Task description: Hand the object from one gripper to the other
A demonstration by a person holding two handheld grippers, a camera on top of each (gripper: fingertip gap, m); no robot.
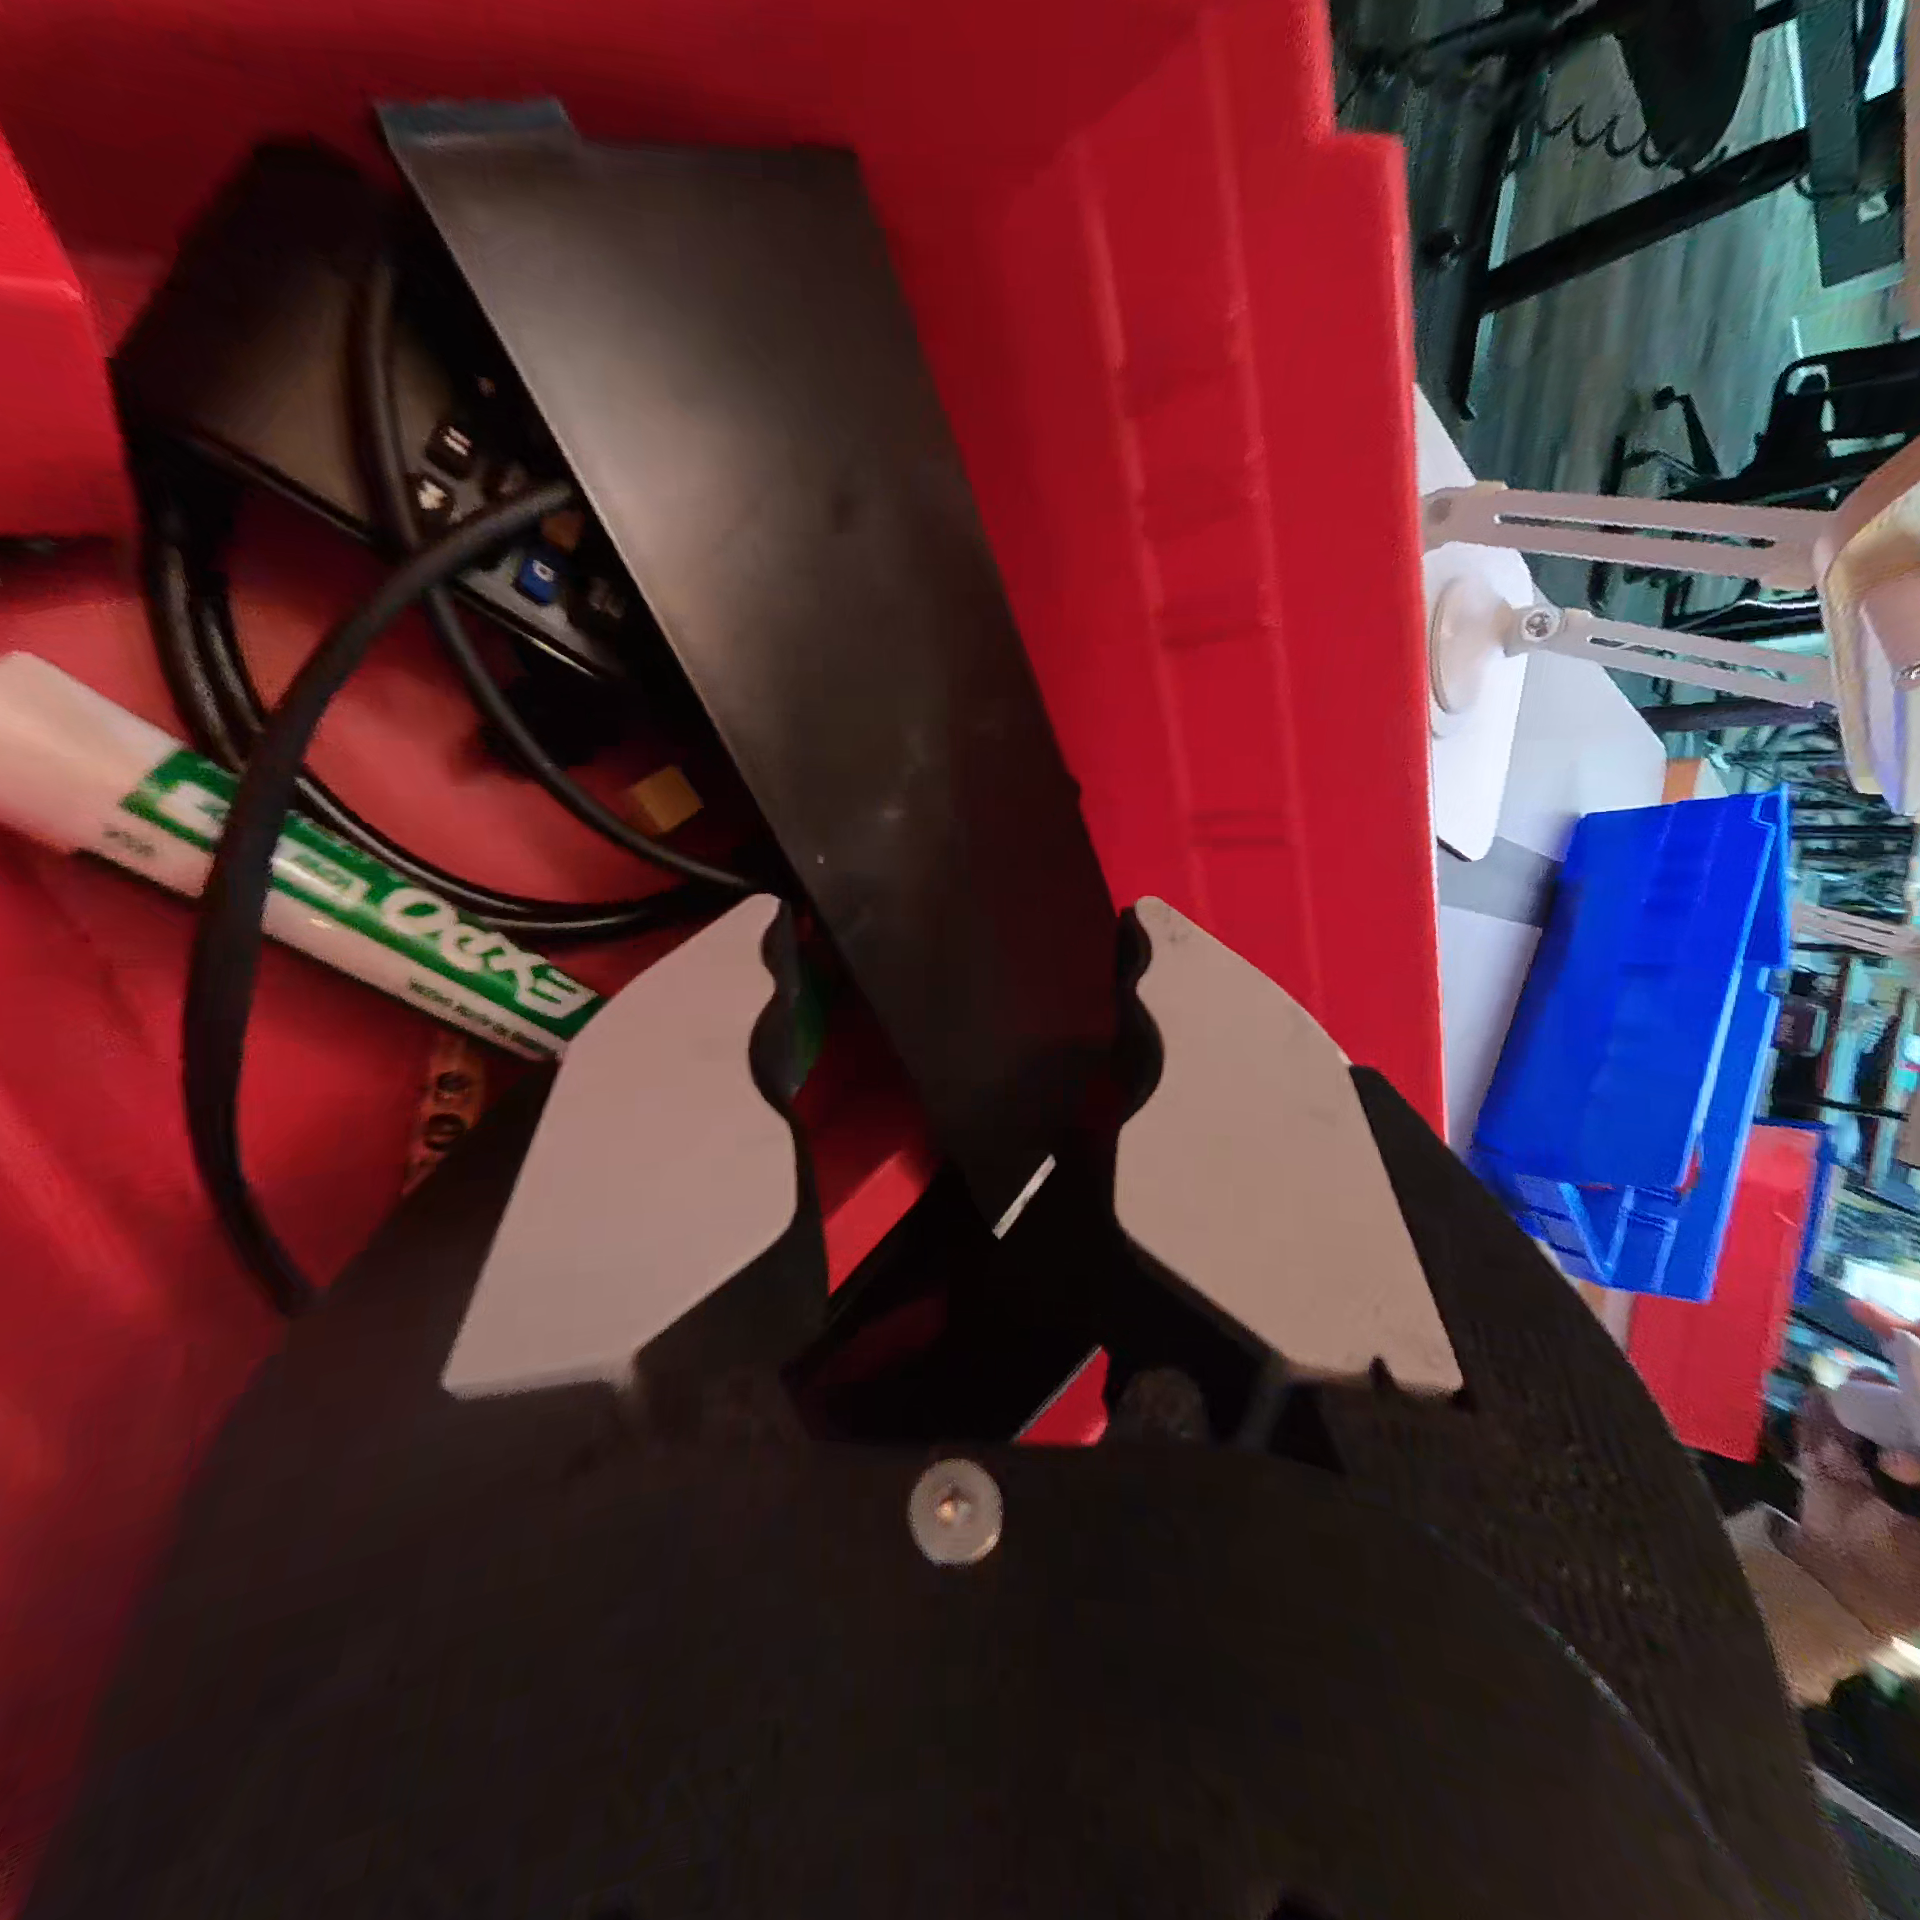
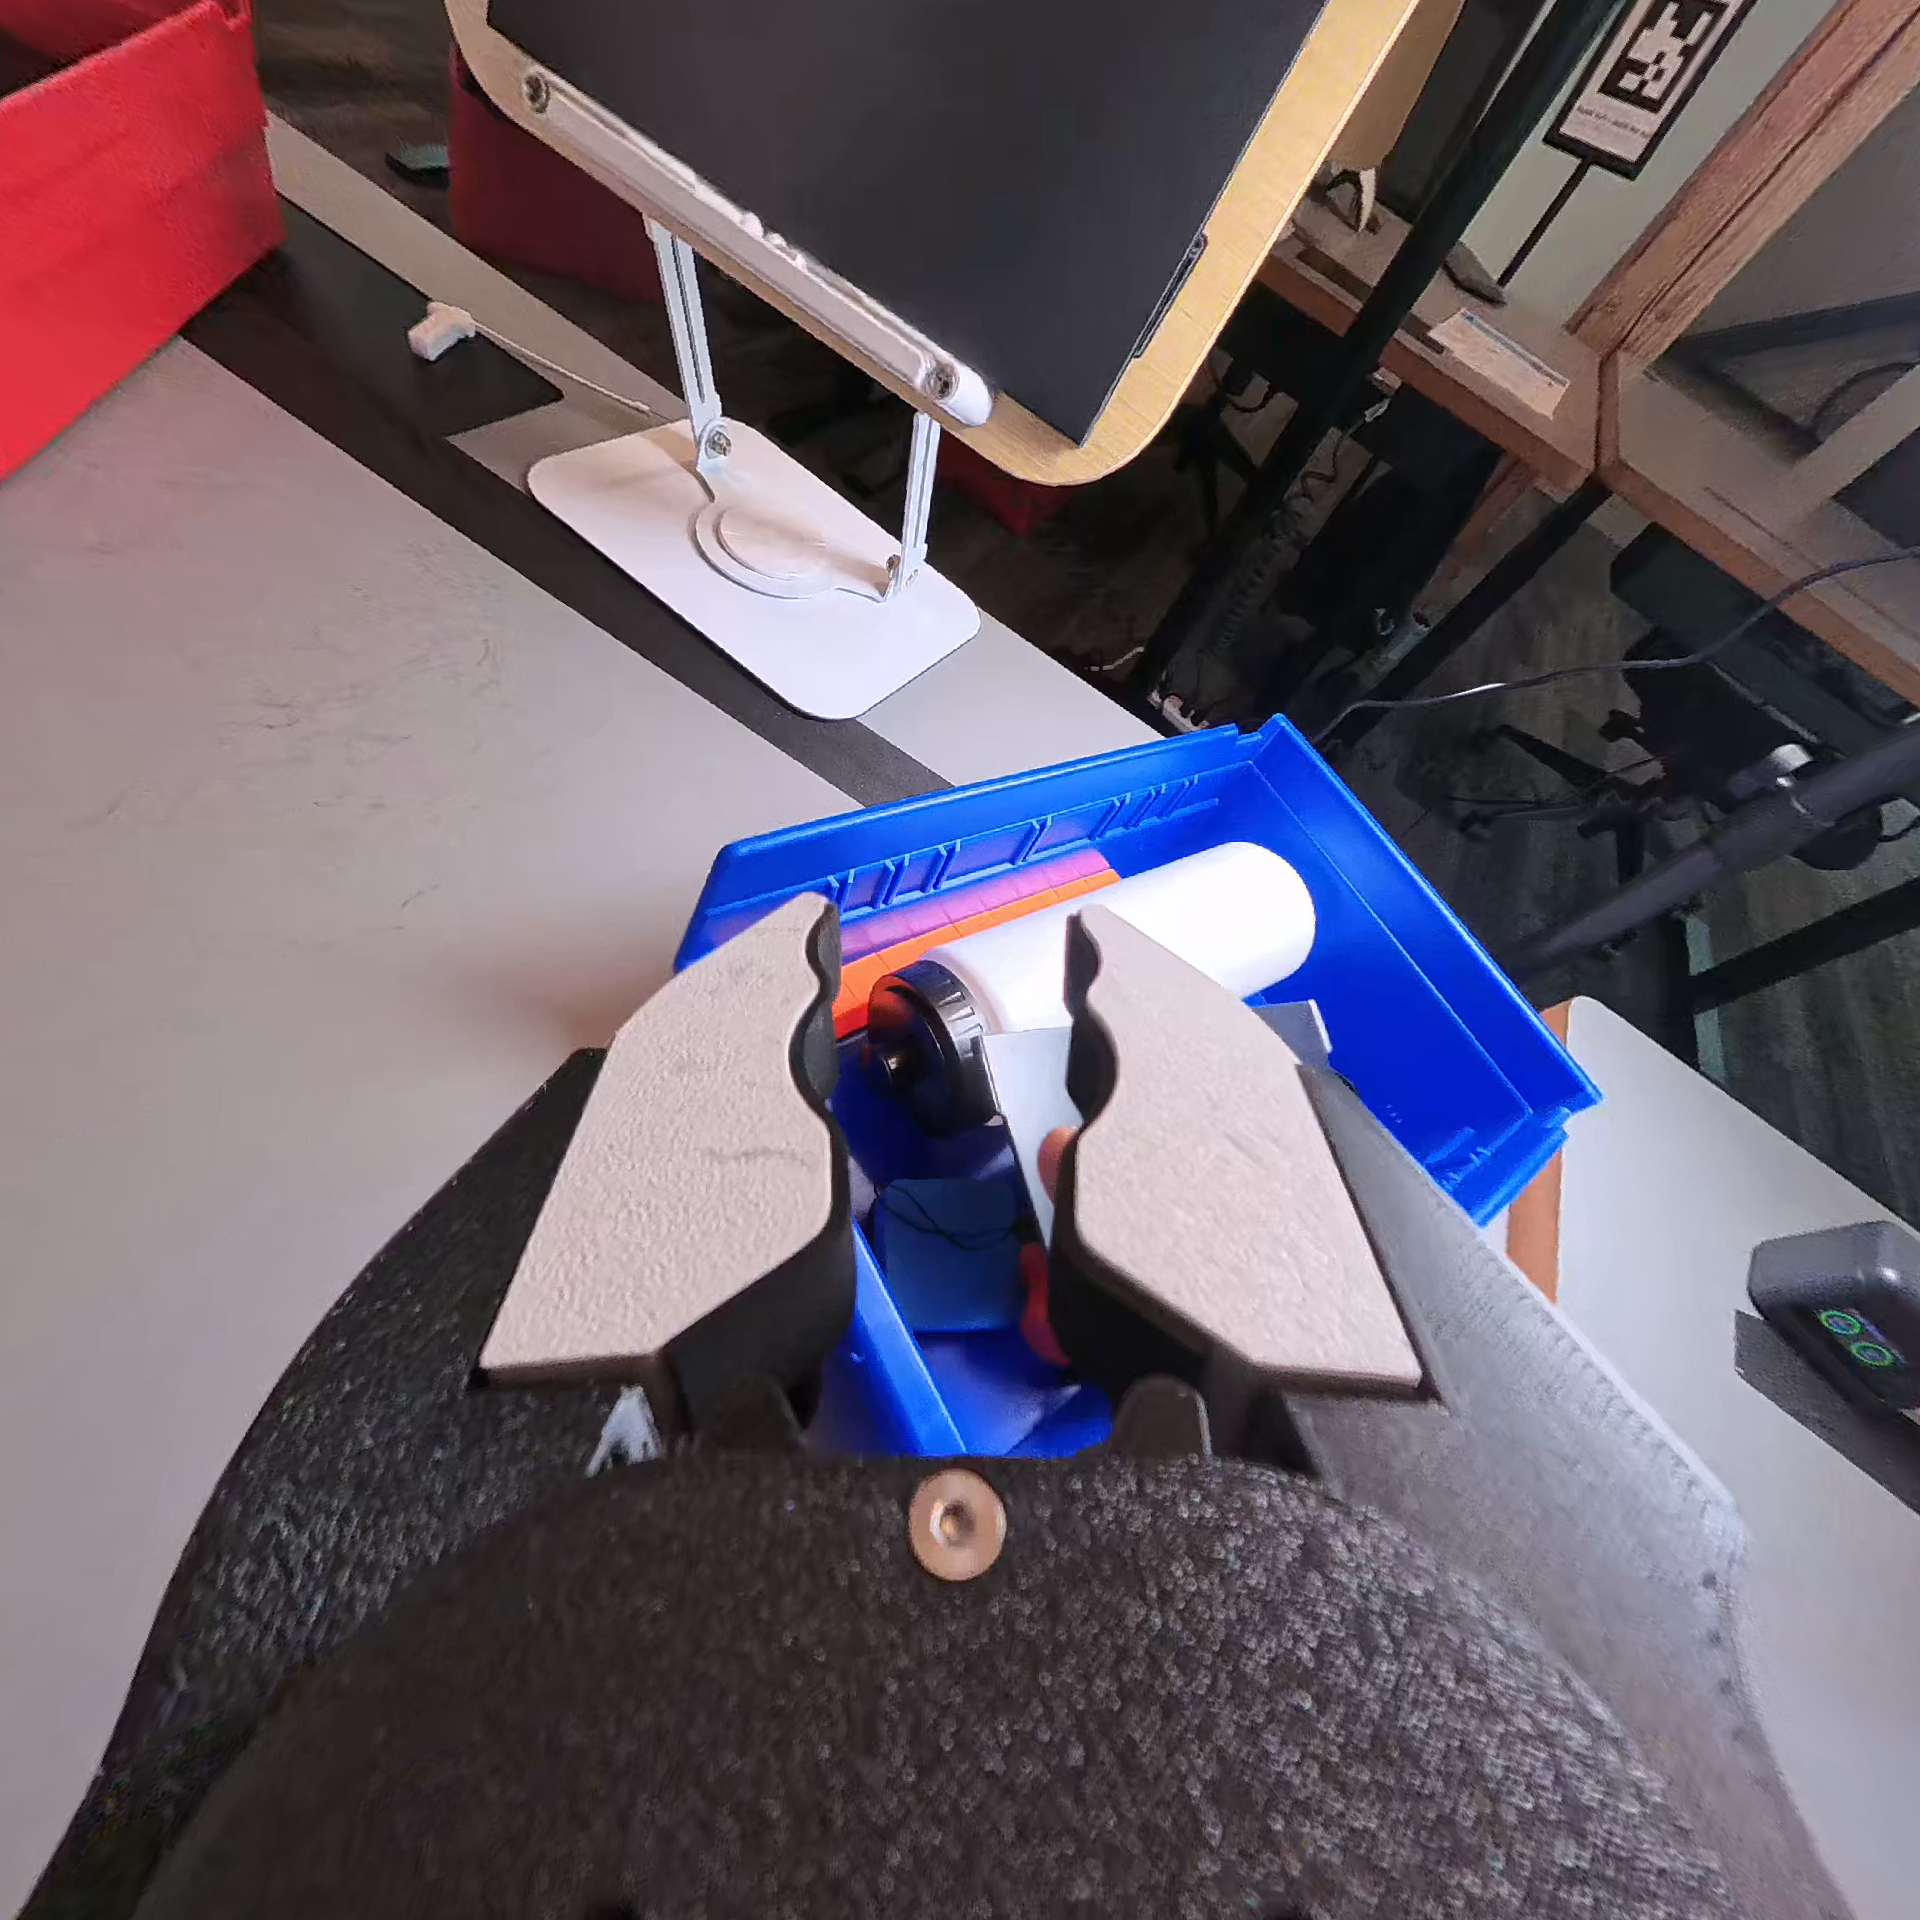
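In the left wrist view my left gripper is down in a red bin, jaws wide apart. A long flat black piece runs up between the fingers. It lies against the right finger, and red shows between it and the left finger. My right gripper is open and empty over a blue bin. That bin holds a white roll with a black end cap, a purple and orange item and a small blue item.
The red bin also holds a black box, a looped black cable and a green and white marker. A tablet on a white stand stands behind the blue bin. A grey textured strip runs beside my right finger. A small dark device lies at the right. The tips of one gripper are about 60 centimeters away from the tips of the other.
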